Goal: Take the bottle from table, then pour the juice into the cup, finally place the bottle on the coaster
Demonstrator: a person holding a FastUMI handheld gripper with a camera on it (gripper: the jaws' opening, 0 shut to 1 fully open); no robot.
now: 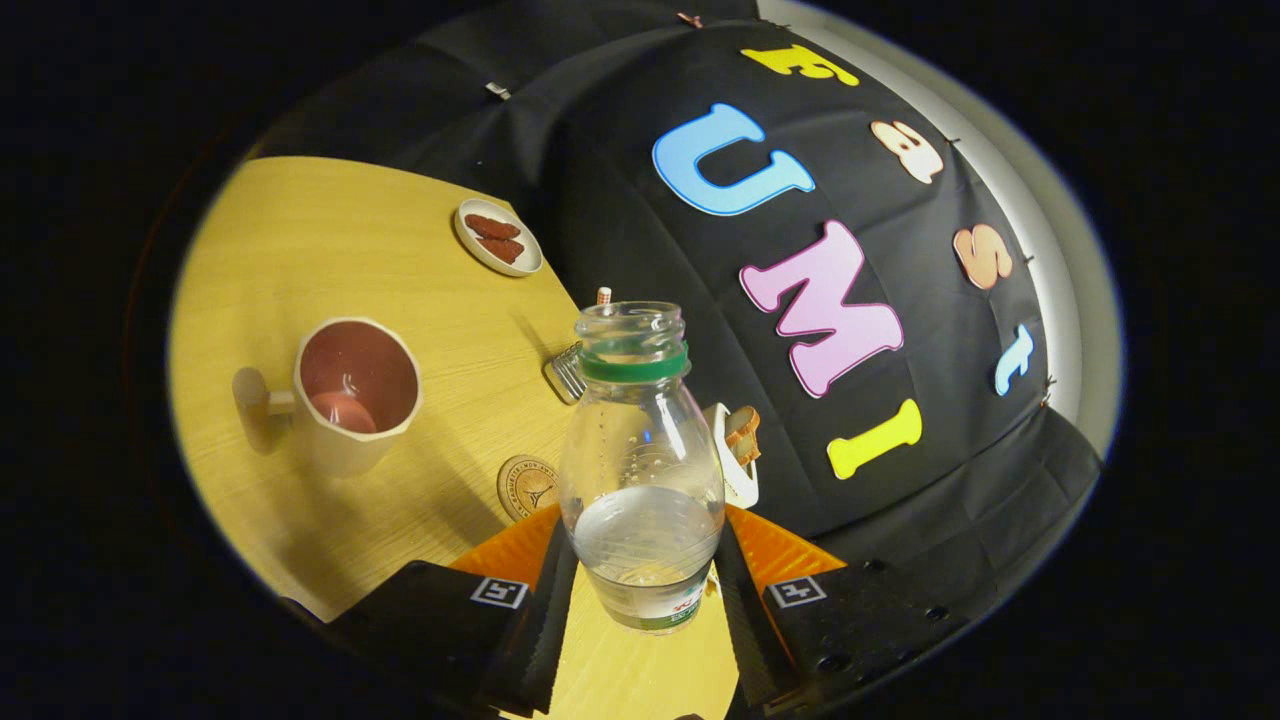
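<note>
Wooden table [330, 230] tilted; claw [645, 590] clamped on open bottle [640, 470], cup [355, 395] and coaster [527, 486] beyond.

What I could not make out from the tongs camera

The bottle [641, 470] hid part of the coaster [527, 486], most of a white dish [738, 470] holding a brown piece, and a metal object [567, 373] I could not identify. Its label [668, 610] was too small to tell. The coaster's emblem was unclear. The tongs [640, 600] were cut off low down, so I could not confirm that both fingers touched the bottle.
</note>
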